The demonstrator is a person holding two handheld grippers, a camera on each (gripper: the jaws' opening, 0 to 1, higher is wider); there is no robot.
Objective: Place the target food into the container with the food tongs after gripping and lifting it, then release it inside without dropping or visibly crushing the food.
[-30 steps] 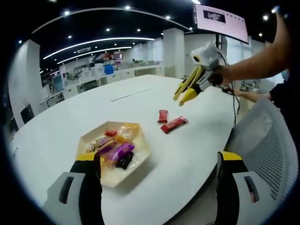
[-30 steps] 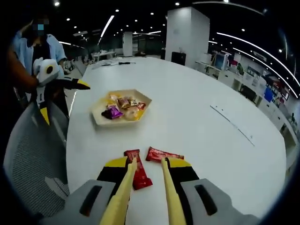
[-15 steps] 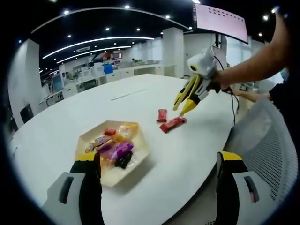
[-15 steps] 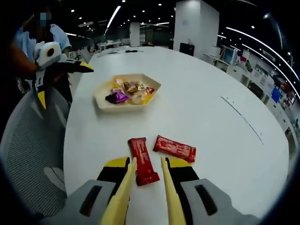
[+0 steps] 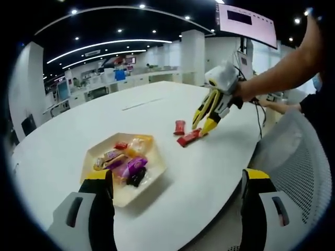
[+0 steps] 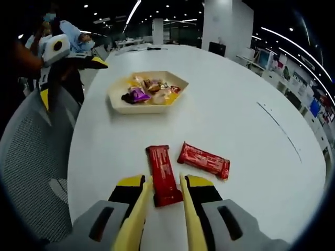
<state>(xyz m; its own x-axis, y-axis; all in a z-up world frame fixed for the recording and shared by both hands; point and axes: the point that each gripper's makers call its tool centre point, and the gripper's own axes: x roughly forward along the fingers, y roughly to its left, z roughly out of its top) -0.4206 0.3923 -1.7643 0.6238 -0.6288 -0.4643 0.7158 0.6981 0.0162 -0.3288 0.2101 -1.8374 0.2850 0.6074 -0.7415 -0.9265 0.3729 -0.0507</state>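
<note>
Two red wrapped bars lie on the white table. In the right gripper view, the nearer red bar [image 6: 163, 172] has its close end between my right gripper's [image 6: 165, 183] yellow tong tips, which stand narrowly open on either side of it. The second red bar [image 6: 204, 160] lies just to its right. Further back is the beige hexagonal tray [image 6: 141, 109] with several wrapped snacks. In the left gripper view, the tray [image 5: 89, 157] sits just ahead of my wide open left gripper [image 5: 177, 175], and the right gripper [image 5: 204, 123] reaches down over a red bar [image 5: 189, 137].
A grey mesh chair [image 5: 298, 157] stands at the table's edge beside me, also seen as the chair [image 6: 31, 172] in the right gripper view. The left gripper [image 6: 70, 78] hovers off the table's edge near the tray. Open white tabletop [image 6: 251, 136] stretches beyond the bars.
My right gripper has come down and forward, so the nearer red bar's end now lies between its tips. The left gripper has stayed nearly still.
</note>
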